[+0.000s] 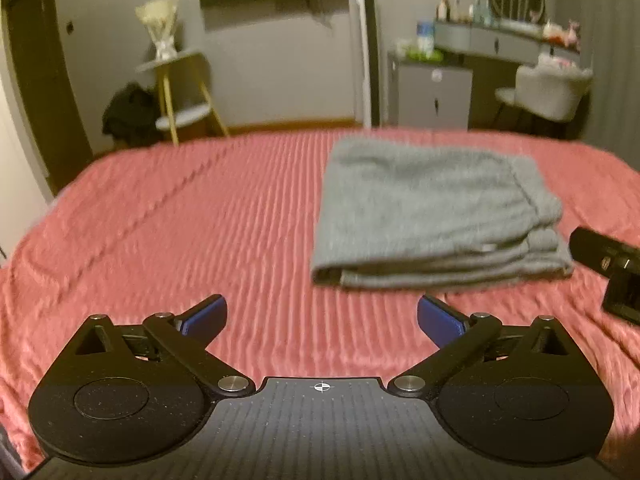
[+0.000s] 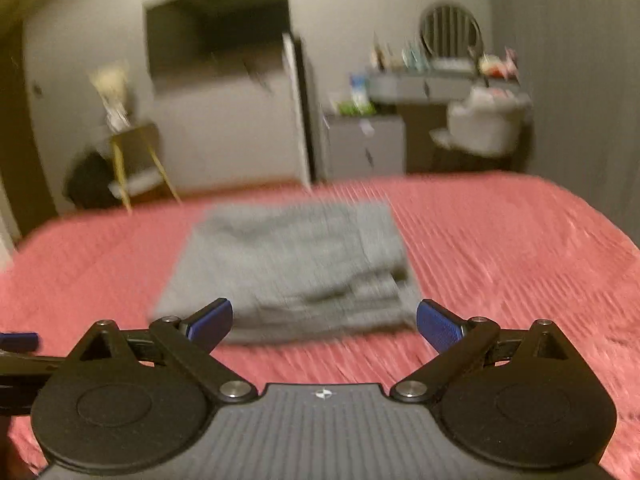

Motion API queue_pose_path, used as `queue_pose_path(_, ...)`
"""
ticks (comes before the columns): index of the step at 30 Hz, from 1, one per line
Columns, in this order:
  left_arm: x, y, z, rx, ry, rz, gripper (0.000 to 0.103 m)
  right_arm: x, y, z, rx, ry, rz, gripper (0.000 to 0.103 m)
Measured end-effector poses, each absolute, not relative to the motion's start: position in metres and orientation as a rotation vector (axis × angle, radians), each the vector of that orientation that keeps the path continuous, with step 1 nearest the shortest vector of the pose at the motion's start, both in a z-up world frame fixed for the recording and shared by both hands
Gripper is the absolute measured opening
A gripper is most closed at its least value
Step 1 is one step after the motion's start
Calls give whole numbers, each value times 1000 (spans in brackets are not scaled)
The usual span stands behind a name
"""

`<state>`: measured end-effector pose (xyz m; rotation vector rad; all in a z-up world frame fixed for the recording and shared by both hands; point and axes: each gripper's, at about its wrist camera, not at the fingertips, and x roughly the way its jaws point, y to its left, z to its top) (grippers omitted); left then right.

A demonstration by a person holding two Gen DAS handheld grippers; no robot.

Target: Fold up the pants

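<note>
Grey pants [image 1: 436,216] lie folded into a flat stacked rectangle on the pink ribbed bedspread [image 1: 200,220]. My left gripper [image 1: 322,316] hovers open above the bedspread, near and to the left of the pile, nothing between its blue pads. In the right wrist view the folded pants [image 2: 292,268] sit straight ahead, blurred by motion. My right gripper [image 2: 324,320] stands wide open just short of the pile's near edge, holding nothing. The right gripper's black finger [image 1: 608,268] shows at the right edge of the left wrist view, beside the pile.
Beyond the bed's far edge stand a gold-legged side table [image 1: 180,88] with a vase, a dark bag [image 1: 128,114] on the floor, a grey cabinet [image 1: 432,92], a vanity desk [image 1: 492,40] and a pale chair [image 1: 548,88]. The left gripper's blue pad [image 2: 20,338] pokes in at left.
</note>
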<state>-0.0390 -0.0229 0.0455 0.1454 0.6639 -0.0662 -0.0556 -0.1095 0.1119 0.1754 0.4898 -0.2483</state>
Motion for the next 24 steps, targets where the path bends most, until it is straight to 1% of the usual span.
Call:
queue_pose_path(4, -35, -30, 46, 194, 616, -62, 103, -51, -97, 126, 84, 511, -237, 99)
queue_pose_path(9, -19, -37, 38, 182, 612, -80, 103, -40, -99, 127, 87, 514, -257, 99)
queue_pose_path(14, -3, -42, 12, 188, 592, -102, 103, -30, -105, 99, 149, 477, -285, 99)
queue_pose_path(17, 11, -38, -3, 151, 632, -123, 103, -18, -105, 78, 134, 483, -311, 99)
queue_pose_path(20, 27, -38, -14, 135, 646, -106, 103, 1, -101, 59, 91, 528, -317, 99)
queue_pose_path(24, 42, -42, -27, 149, 644, -99, 103, 17, -97, 48, 25, 548, -290, 99)
